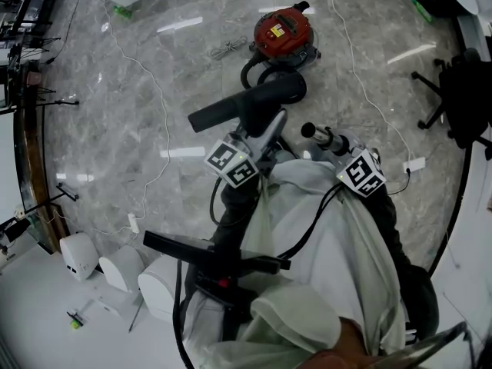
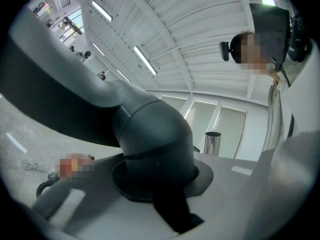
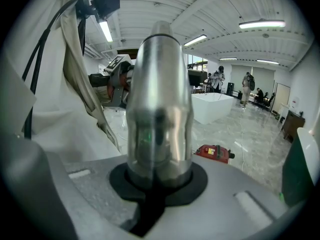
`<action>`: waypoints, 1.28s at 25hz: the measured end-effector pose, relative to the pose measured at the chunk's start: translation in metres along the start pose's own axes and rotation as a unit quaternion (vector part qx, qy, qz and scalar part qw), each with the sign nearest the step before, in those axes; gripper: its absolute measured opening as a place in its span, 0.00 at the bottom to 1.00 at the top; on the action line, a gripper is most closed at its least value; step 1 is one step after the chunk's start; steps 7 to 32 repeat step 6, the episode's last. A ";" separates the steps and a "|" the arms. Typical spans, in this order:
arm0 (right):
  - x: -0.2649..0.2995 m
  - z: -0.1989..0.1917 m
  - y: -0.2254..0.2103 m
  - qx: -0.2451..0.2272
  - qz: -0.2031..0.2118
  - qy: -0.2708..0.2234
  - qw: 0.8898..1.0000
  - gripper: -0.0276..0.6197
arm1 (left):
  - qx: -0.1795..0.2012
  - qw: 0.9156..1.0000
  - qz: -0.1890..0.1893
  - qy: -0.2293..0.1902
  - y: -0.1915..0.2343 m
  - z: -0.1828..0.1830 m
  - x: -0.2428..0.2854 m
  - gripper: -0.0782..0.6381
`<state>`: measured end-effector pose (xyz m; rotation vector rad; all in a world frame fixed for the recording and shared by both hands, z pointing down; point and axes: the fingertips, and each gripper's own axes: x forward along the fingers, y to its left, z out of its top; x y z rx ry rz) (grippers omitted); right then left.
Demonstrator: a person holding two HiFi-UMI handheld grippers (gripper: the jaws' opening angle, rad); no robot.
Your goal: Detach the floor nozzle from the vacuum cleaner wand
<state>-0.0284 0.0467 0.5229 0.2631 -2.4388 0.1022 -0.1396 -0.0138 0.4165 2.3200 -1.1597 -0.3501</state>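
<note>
In the head view my left gripper (image 1: 257,133) is shut on the dark grey elbow neck of the floor nozzle (image 1: 246,104), whose long dark body points up and to the left. The left gripper view shows that neck (image 2: 152,144) filling the jaws of the left gripper (image 2: 155,176). My right gripper (image 1: 334,143) is shut on the chrome wand (image 1: 317,133). In the right gripper view the shiny wand (image 3: 159,104) stands straight out of the right gripper (image 3: 157,179). The wand's open end (image 2: 212,143) sits a little apart from the nozzle neck.
A red canister vacuum (image 1: 283,33) stands on the marble floor ahead, with its black hose (image 1: 255,71) looped beside it and a white cable (image 1: 227,50) nearby. White rounded housings (image 1: 100,264) lie at lower left. An office chair (image 1: 461,98) is at right. My white coat (image 1: 330,260) fills the foreground.
</note>
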 end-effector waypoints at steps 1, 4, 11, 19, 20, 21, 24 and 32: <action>0.001 0.001 -0.001 -0.001 0.001 0.001 1.000 0.11 | -0.001 1.000 0.000 0.000 0.001 0.000 0.001 0.22; 0.003 0.000 -0.003 -0.001 0.004 0.005 1.000 0.11 | -0.003 1.000 0.001 -0.001 0.004 0.000 0.003 0.22; 0.004 0.000 -0.005 -0.003 0.007 0.007 1.000 0.11 | -0.005 1.000 0.002 0.000 0.006 0.000 0.005 0.22; 0.004 0.000 -0.005 -0.003 0.007 0.007 1.000 0.11 | -0.005 1.000 0.002 0.000 0.006 0.000 0.005 0.22; 0.004 0.000 -0.005 -0.003 0.007 0.007 1.000 0.11 | -0.005 1.000 0.002 0.000 0.006 0.000 0.005 0.22; 0.004 0.000 -0.005 -0.003 0.007 0.007 1.000 0.11 | -0.005 1.000 0.002 0.000 0.006 0.000 0.005 0.22; 0.004 0.000 -0.005 -0.003 0.007 0.007 1.000 0.11 | -0.005 1.000 0.002 0.000 0.006 0.000 0.005 0.22; 0.004 0.000 -0.005 -0.003 0.007 0.007 1.000 0.11 | -0.005 1.000 0.002 0.000 0.006 0.000 0.005 0.22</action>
